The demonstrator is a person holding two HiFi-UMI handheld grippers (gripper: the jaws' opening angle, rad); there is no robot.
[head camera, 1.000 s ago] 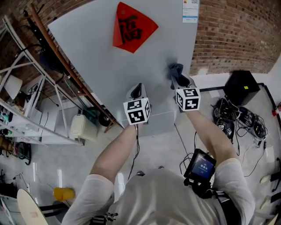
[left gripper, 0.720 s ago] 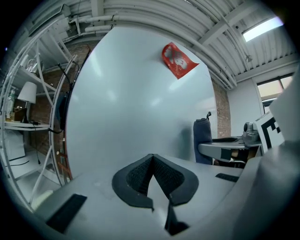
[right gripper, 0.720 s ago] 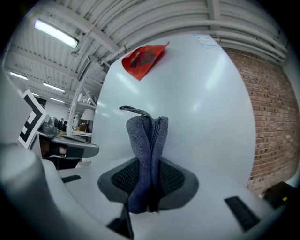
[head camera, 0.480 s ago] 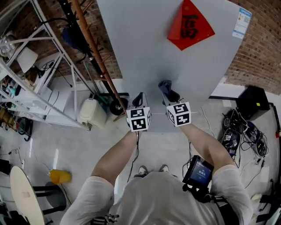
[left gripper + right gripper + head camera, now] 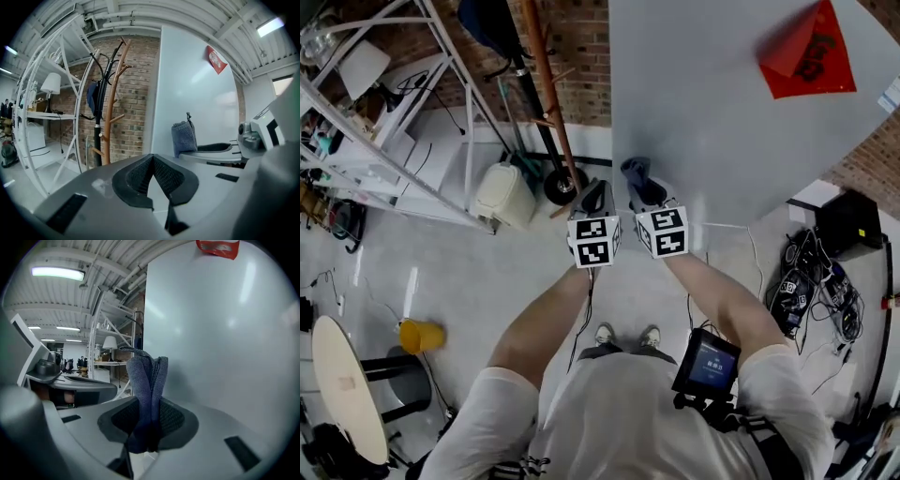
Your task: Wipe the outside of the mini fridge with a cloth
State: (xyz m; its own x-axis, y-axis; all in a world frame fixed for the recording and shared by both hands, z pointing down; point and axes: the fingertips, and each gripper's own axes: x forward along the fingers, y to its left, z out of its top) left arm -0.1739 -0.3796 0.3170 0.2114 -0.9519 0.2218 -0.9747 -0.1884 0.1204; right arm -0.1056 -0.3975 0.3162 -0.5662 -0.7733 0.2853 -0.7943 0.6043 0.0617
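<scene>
the right gripper (image 5: 149,416) is clamped on a blue-grey folded terry cloth (image 5: 146,380), which stands up out of the pinch between its two black ribbed pads and rises ahead of the jaws. directly ahead of this gripper and filling everything to its right is the pale grey smooth-faced mini fridge (image 5: 722,103); the cloth's free end sits close to that face near the fridge's left edge, but whether it touches the surface cannot be told. high on the fridge face, well beyond the cloth and off to the gripper's right, hangs a red diamond-shaped paper decoration with a black character (image 5: 806,54). the left gripper (image 5: 152,161) is held just beside the right one, on its left, with its jaws pressed together and nothing between them. from the left gripper, the cloth shows ahead and to the right, the fridge's left edge lies straight ahead, and a brown wooden coat stand (image 5: 112,93) rises ahead and to the left against a brick wall (image 5: 133,103), with a white metal shelving frame (image 5: 51,140) farther left.
</scene>
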